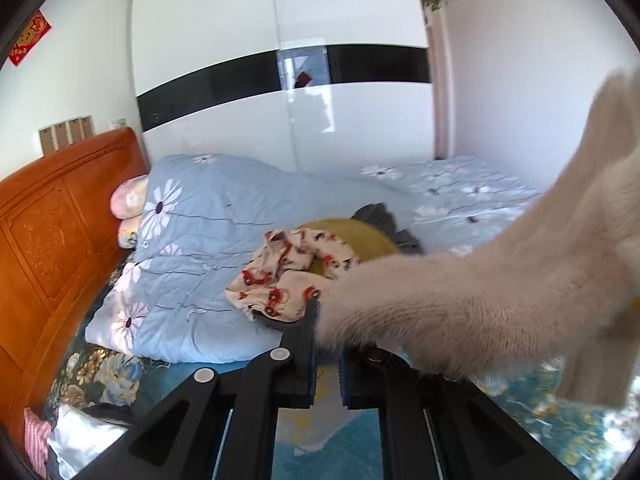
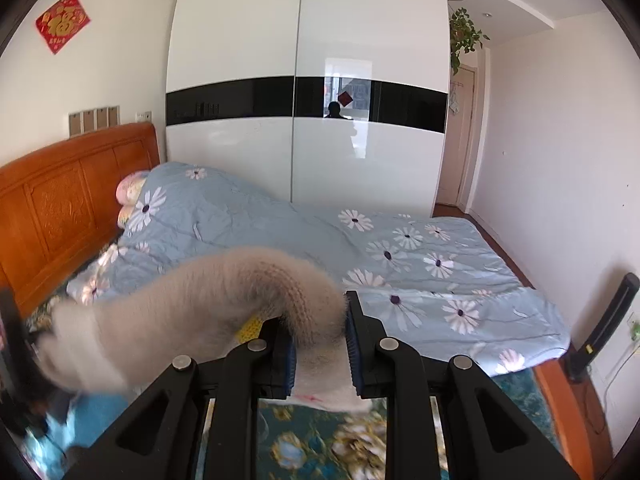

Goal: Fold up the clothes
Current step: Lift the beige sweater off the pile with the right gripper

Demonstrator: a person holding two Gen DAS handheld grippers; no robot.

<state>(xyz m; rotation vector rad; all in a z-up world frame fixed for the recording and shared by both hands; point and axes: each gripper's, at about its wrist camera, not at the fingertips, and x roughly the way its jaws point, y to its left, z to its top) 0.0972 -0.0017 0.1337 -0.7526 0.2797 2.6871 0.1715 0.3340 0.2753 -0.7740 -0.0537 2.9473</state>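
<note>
**Fluffy knit strung between both grippers above the bed**

Bedroom first: your glossy white sliding wardrobe with its black band [image 2: 304, 100] fills the far wall, and the carved orange wooden headboard [image 2: 72, 204] sits at the left of both views. Below them the pale blue daisy-print quilt [image 2: 420, 276] covers most of the bed. In the left wrist view a small heap of waiting clothes lies mid-frame on it: a cream garment printed with red cars [image 1: 288, 276] over an olive-green piece [image 1: 360, 244].

Your task piece is the cream fuzzy knitted garment [image 2: 208, 300], off the bed and slung between your hands. It looks light, soft and stretchy, so expect it to sag and swing; the long pile may slip in a shallow pinch.

Your right gripper [image 2: 320, 320] is clamped on a thick bunched roll of the knit. Your left gripper [image 1: 326, 316] has its jaws drawn nearly together on an edge of the same knit, which streams to the right of that frame.

Take hold at seams, hem or cuff, where the knit is firmest.
</note>
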